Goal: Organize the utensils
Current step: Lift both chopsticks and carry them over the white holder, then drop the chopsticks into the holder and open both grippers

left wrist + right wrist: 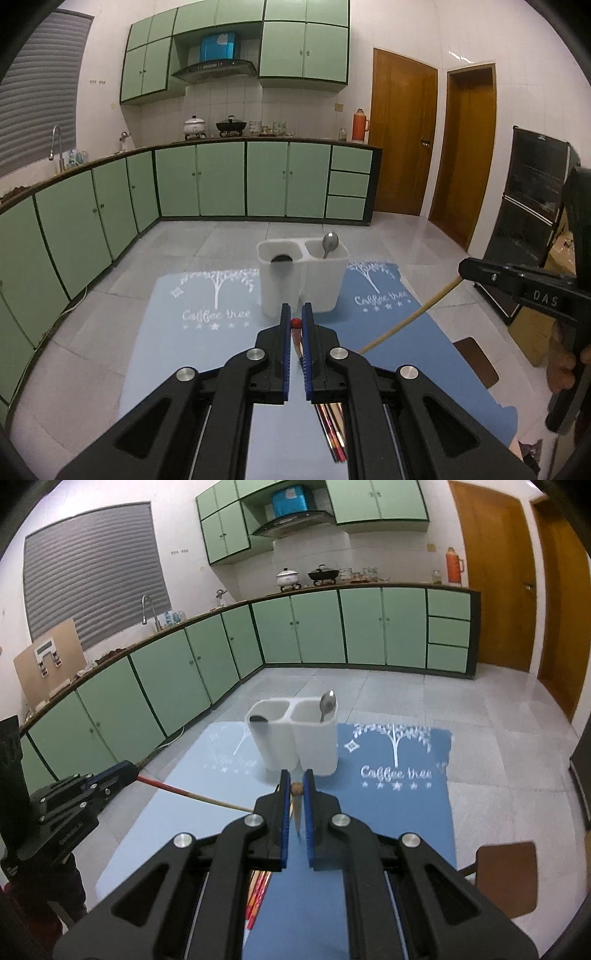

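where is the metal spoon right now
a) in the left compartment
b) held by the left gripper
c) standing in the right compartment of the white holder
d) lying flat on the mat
c: the spoon stands bowl-up in the right compartment of the holder, leaning on its rim.

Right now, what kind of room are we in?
It looks like a home kitchen. Green cabinets run under a long counter, pots sit on a stove beneath a range hood, and there is a sink tap by the window.
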The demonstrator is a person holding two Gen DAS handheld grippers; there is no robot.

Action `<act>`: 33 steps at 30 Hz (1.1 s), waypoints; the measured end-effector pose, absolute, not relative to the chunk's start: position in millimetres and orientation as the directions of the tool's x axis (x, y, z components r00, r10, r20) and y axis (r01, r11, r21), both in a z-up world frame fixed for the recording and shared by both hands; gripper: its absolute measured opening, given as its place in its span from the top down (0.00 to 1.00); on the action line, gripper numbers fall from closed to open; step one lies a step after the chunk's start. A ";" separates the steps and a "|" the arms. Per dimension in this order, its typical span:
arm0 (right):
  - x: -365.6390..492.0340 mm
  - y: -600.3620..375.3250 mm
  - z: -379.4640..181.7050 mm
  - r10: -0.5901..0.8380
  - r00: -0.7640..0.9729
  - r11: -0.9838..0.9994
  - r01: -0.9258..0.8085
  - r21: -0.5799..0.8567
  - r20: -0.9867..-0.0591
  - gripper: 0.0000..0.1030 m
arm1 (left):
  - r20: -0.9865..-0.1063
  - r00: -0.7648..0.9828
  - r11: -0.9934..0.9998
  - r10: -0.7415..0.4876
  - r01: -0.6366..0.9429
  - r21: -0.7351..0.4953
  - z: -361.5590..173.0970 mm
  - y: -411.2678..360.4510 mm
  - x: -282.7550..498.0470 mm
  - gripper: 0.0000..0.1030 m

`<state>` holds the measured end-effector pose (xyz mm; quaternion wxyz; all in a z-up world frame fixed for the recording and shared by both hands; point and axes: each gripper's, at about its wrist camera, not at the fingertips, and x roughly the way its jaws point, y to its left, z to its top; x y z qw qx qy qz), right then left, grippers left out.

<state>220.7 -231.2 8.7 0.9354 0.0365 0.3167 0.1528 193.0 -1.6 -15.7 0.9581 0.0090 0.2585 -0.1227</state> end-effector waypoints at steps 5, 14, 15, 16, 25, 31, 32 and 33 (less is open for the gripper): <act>238.4 -235.1 30.0 0.331 0.748 0.943 -0.290 0.165 -0.575 0.94 | -0.472 0.848 0.967 -0.240 0.252 -0.039 2.9 -0.8 203.8 0.95; 277.5 -244.3 102.1 0.342 0.817 0.939 -0.318 0.133 -0.463 0.94 | -0.345 0.904 0.965 -0.254 0.263 -0.019 68.8 3.7 220.1 0.95; 284.6 -244.6 106.2 0.337 0.823 0.941 -0.313 0.130 -0.458 0.94 | -0.326 0.912 0.967 -0.247 0.256 -0.015 76.5 3.6 225.3 0.95; 290.8 -244.5 108.9 0.335 0.825 0.941 -0.311 0.131 -0.454 0.94 | -0.314 0.917 0.967 -0.248 0.255 -0.018 81.8 3.3 230.3 0.95; 353.8 -236.5 86.0 0.296 0.815 0.955 -0.272 0.123 -0.498 0.94 | -0.378 0.896 0.966 -0.233 0.257 0.013 68.5 -21.1 289.2 0.95; 377.8 -224.8 58.4 0.286 0.783 0.957 -0.258 0.130 -0.553 0.94 | -0.448 0.867 0.967 -0.216 0.254 0.025 39.1 -31.5 321.9 0.95; 379.2 -222.4 53.9 0.285 0.777 0.957 -0.259 0.128 -0.562 0.94 | -0.468 0.857 0.967 -0.215 0.255 0.024 31.7 -33.5 328.4 0.95; 382.4 -219.4 49.0 0.287 0.766 0.956 -0.263 0.126 -0.576 0.94 | -0.481 0.850 0.967 -0.214 0.255 0.022 27.5 -34.5 333.6 0.95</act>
